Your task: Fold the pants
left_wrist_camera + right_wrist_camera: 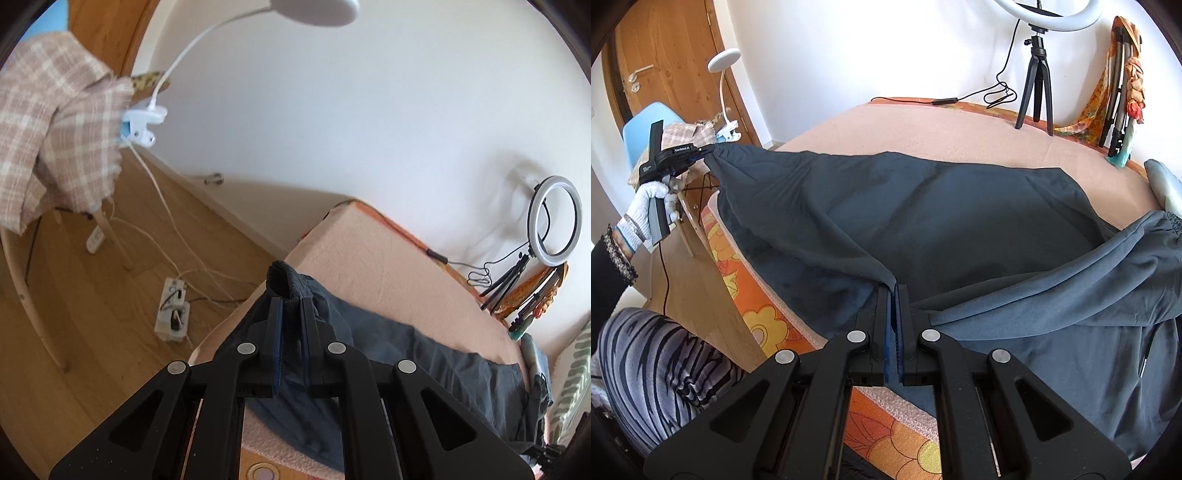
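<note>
The dark blue pants [923,206] lie spread on the pink bed [923,122], with one end hanging past the near edge. The left gripper [291,306] is pinched tight on a bunched end of the pants, lifted up off to the side. The right gripper [892,291] is squeezed shut on the cloth edge near the middle. I think the fold is only just starting. Next, both ends probably need to be carried over together and laid down flat.
</note>
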`<state>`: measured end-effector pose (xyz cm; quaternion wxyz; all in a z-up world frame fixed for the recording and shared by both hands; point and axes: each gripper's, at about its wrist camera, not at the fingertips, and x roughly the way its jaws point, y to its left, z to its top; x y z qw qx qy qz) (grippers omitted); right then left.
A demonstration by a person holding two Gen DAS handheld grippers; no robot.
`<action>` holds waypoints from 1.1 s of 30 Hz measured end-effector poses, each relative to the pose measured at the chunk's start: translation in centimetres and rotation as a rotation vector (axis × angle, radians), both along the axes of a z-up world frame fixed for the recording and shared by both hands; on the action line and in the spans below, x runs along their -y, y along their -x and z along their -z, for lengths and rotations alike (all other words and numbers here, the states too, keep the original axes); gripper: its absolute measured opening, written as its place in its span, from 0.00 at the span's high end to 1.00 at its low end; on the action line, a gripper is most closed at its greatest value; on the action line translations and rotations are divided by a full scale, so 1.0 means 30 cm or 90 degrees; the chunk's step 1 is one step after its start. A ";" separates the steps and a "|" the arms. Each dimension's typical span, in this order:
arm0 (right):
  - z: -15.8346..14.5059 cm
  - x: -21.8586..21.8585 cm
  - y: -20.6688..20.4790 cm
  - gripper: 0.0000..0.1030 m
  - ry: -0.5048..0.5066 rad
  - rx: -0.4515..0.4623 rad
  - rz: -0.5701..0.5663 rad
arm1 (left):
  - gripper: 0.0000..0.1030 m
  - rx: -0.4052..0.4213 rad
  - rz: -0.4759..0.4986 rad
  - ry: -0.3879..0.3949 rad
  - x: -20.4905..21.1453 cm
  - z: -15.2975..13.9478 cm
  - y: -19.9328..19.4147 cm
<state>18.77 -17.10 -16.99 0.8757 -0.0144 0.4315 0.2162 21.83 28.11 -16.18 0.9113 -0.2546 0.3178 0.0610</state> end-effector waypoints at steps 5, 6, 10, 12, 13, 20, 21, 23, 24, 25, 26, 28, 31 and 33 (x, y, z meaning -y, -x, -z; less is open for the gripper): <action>0.035 0.010 -0.005 0.97 0.013 -0.027 0.003 | 0.84 -0.060 -0.012 0.006 -0.046 0.134 0.039; 0.036 0.014 -0.003 0.97 0.012 -0.029 0.002 | 0.82 -0.062 -0.010 0.006 -0.049 0.132 0.046; 0.044 0.022 0.008 0.97 0.013 -0.035 0.001 | 0.80 -0.068 0.001 -0.071 -0.026 0.067 0.059; 0.034 0.040 0.010 0.97 -0.007 -0.038 0.007 | 0.74 -0.057 0.015 -0.101 -0.004 0.017 0.059; 0.025 0.051 0.012 0.95 -0.018 -0.035 0.013 | 0.72 -0.049 0.025 -0.108 0.013 -0.008 0.058; -0.059 0.145 0.056 0.47 -0.044 0.007 0.069 | 0.53 0.001 0.178 -0.128 0.242 -0.152 -0.002; -0.067 0.167 0.061 0.46 -0.051 0.009 0.080 | 0.52 0.005 0.204 -0.128 0.283 -0.164 -0.015; -0.079 0.215 0.071 0.44 -0.061 0.007 0.104 | 0.49 0.012 0.254 -0.122 0.365 -0.197 -0.044; -0.085 0.241 0.078 0.40 -0.064 0.006 0.120 | 0.48 0.015 0.279 -0.118 0.406 -0.218 -0.061; -0.094 0.270 0.086 0.38 -0.066 0.008 0.136 | 0.48 0.018 0.303 -0.112 0.447 -0.237 -0.079; -0.101 0.299 0.097 0.32 -0.067 0.011 0.155 | 0.47 0.020 0.327 -0.107 0.490 -0.254 -0.099; -0.115 0.365 0.116 0.20 -0.065 0.017 0.198 | 0.44 0.022 0.370 -0.097 0.581 -0.285 -0.137; -0.126 0.475 0.138 0.19 -0.063 0.017 0.268 | 0.42 0.014 0.440 -0.103 0.730 -0.317 -0.201; -0.128 0.550 0.155 0.19 -0.073 0.010 0.313 | 0.42 0.013 0.487 -0.113 0.835 -0.333 -0.231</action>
